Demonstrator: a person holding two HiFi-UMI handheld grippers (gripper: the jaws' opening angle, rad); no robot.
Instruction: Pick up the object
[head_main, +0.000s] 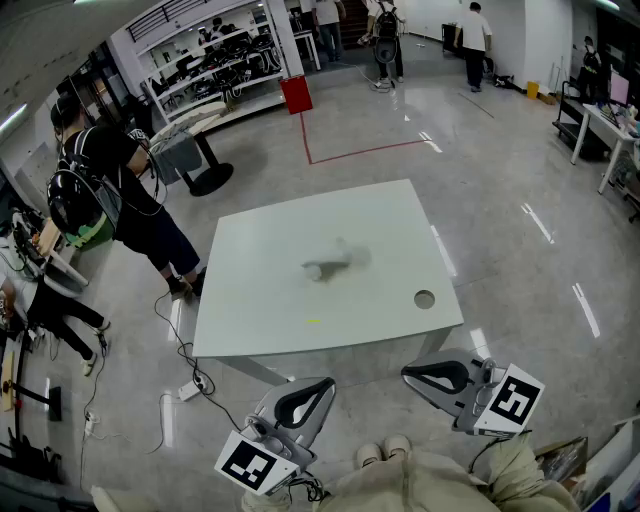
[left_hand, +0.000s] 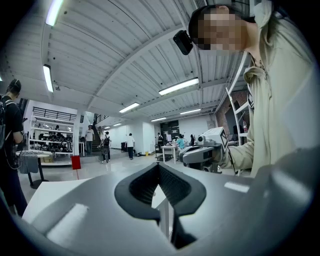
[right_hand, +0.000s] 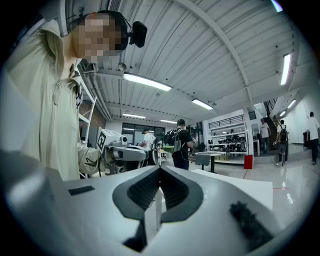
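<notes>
Head view: object (head_main: 335, 262) sits mid-desk (head_main: 260, 310), untouched.
Left gripper (head_main: 322, 386) hangs short of it, jaws pressed together, empty. Object's pale and blurry, looks light, maybe slick; I'd pinch its narrow middle. Right gripper (head_main: 412, 372) jaws closed too.

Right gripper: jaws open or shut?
Shut. In its own view, the right gripper has its jaws meeting at the tips, with nothing between them.
</notes>
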